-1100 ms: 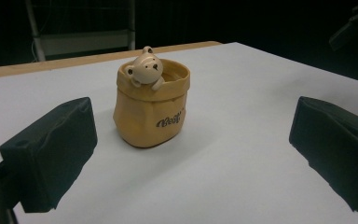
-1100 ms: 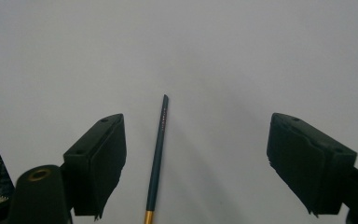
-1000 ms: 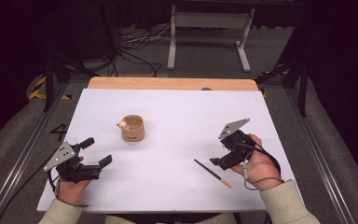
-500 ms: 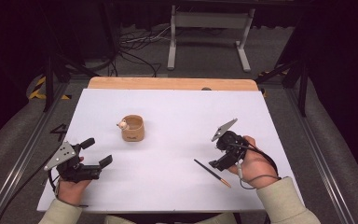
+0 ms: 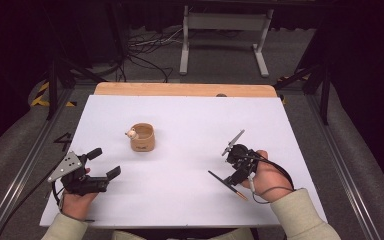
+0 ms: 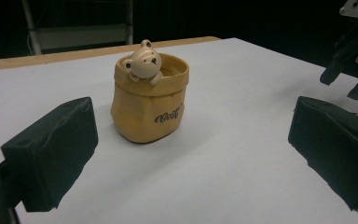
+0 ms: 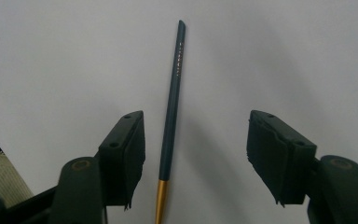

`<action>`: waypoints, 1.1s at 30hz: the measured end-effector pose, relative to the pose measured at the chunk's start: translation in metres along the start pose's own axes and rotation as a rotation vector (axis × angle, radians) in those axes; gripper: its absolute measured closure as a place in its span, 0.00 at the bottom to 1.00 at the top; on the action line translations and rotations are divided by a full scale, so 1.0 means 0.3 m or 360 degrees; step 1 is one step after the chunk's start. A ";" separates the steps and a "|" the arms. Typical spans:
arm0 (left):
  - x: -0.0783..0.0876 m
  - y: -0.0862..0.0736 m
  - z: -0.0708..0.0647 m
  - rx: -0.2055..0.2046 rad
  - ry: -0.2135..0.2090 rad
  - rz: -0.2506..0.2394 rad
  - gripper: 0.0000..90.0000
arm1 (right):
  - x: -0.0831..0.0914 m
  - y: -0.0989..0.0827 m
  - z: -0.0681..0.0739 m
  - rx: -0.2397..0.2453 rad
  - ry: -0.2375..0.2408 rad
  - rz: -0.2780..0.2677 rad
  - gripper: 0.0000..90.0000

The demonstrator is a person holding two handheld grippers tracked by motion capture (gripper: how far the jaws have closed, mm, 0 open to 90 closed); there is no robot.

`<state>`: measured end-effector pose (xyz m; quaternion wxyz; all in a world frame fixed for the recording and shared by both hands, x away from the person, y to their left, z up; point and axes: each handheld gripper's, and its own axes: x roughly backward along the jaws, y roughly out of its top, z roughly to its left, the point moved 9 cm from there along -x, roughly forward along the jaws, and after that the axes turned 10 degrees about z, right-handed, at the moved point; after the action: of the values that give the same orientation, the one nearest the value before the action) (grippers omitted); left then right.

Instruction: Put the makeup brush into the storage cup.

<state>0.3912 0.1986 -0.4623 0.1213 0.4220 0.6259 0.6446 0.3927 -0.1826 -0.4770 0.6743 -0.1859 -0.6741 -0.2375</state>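
one white counter (image 5: pixel 180 125), its far edge showing a strip of bare wood, carries two things: one tan pouch-shaped cup (image 5: pixel 143 138) and one slender pen (image 5: pixel 227 185). the cup stands upright left of the counter's middle, nearer the far edge than the near edge, with one small bear figure (image 5: pixel 131 133) peeking over its rim; in the left gripper view the cup (image 6: pixel 148 100) shows dark lettering on its wall and the bear (image 6: pixel 142 62) rests its paws on the rim. the pen, dark-bodied with a gold end, lies flat toward the near right corner, slanting from the counter's middle down toward the near edge. two tongs are held, one in each hand. the left tongs (image 5: pixel 103 163) sit near the near left corner, released, their jaws spread wide with nothing between them, the cup well apart beyond them. the right tongs (image 5: pixel 238 175) hover over the pen, likewise released; in the right gripper view the pen (image 7: pixel 171 112) lies lengthwise in the gap between the two jaws, closer to the left jaw, touching neither. the right tongs (image 6: pixel 352 70) also appear at the upper right of the left gripper view.
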 end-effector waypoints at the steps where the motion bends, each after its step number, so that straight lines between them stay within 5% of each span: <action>1: -0.001 -0.001 0.000 0.0001 0.0000 0.0003 0.02 | -0.005 -0.002 -0.001 0.0001 -0.0006 0.0014 0.44; 20: -0.006 -0.004 -0.001 0.0011 -0.0006 0.0022 0.03 | -0.090 -0.028 0.011 -0.0027 0.0045 0.0240 0.63; 33: -0.011 -0.005 -0.002 0.0008 -0.0002 0.0035 0.03 | -0.103 -0.031 0.009 -0.0017 -0.0034 0.0318 0.80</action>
<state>0.3921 0.1961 -0.4649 0.1136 0.4296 0.6229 0.6439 0.3858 -0.1864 -0.5084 0.6865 -0.2582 -0.6580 -0.1707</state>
